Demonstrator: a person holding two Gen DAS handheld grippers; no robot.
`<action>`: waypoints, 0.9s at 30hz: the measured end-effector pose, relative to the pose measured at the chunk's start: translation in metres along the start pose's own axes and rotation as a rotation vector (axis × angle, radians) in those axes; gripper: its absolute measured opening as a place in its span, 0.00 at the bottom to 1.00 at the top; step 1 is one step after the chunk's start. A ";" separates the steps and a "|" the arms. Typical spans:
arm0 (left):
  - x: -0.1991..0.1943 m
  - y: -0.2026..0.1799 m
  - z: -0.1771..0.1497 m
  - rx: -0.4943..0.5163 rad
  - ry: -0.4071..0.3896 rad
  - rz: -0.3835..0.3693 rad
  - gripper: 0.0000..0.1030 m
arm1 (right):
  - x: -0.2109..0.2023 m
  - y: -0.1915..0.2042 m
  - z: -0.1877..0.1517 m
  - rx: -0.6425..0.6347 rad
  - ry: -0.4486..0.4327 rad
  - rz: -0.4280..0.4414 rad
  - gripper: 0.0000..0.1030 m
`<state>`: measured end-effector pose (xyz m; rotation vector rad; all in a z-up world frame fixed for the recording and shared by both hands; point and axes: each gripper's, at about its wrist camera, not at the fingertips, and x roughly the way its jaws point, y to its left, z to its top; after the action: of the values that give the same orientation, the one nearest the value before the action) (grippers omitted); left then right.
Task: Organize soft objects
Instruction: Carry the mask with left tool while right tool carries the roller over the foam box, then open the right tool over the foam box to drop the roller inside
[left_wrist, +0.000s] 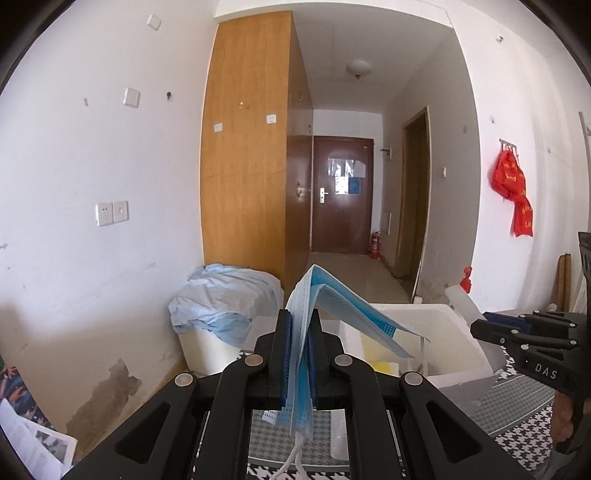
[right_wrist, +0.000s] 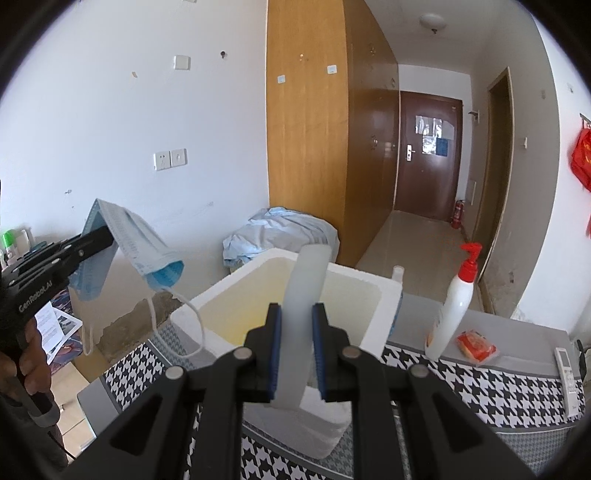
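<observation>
White pump bottle (right_wrist: 455, 301) only in right view; left hand-held gripper (left_wrist: 299, 332) clenched on masks (left_wrist: 332, 306).

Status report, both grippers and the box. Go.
Left gripper shut on blue face masks, held up left of the foam box. Right gripper shut on a white strip, over the box. Nothing blocking.

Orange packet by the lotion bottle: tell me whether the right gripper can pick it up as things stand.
Probably not yet. The right gripper is shut on a translucent white strip. The orange packet itself lies unobstructed on the checked cloth, beside the lotion bottle.
</observation>
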<state>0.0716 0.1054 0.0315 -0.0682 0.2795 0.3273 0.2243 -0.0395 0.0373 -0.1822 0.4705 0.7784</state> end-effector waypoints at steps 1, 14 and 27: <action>0.000 0.000 -0.001 -0.001 0.001 0.002 0.08 | 0.001 0.001 0.001 -0.002 0.001 0.000 0.19; -0.003 0.022 -0.003 -0.037 0.007 0.042 0.08 | 0.019 0.008 0.010 -0.003 0.023 -0.001 0.19; -0.003 0.029 -0.006 -0.050 0.010 0.061 0.08 | 0.035 0.004 0.012 0.016 0.052 -0.007 0.19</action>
<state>0.0574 0.1312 0.0265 -0.1109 0.2834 0.3951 0.2474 -0.0108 0.0319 -0.1894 0.5249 0.7638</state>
